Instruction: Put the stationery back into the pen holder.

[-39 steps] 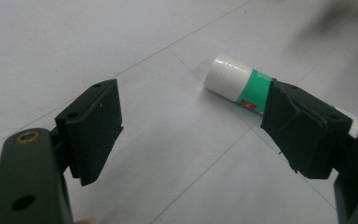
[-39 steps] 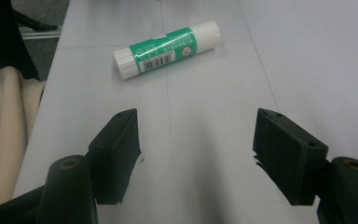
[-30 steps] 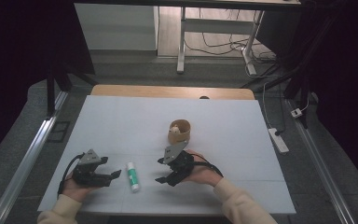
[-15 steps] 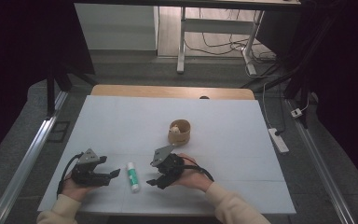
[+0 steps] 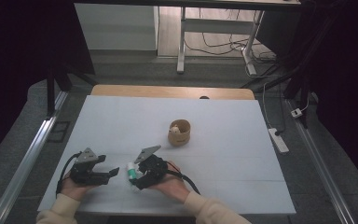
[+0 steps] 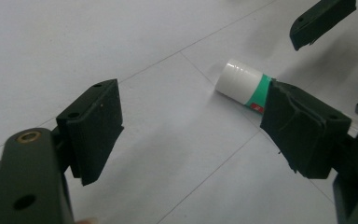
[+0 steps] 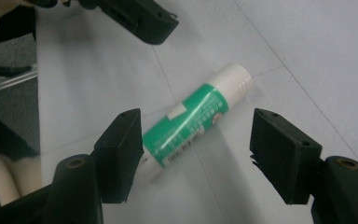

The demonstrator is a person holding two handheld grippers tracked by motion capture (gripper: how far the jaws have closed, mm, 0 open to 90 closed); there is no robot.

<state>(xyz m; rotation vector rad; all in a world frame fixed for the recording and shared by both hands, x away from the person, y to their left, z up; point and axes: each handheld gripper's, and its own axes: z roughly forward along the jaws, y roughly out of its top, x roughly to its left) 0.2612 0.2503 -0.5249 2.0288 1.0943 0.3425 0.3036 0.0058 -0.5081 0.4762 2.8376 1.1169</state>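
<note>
A green and white glue stick lies flat on the white table near the front edge. My right gripper stands open around it. In the right gripper view the glue stick lies slantwise between the two jaws, its lower end close by the left pad, and my right gripper holds nothing. My left gripper rests open just left of the stick, pointing at it. In the left gripper view the glue stick lies ahead of the right pad, white cap toward the camera, and my left gripper is empty.
A small round wooden cup with something pale inside stands behind the right hand, mid-table. The white table sheet stretches right and back. Its front edge runs just below both hands. A power strip lies beyond the right edge.
My right gripper has moved left and toward the front edge, from near the wooden cup to straddling the glue stick. The left gripper and the stick have stayed put.
</note>
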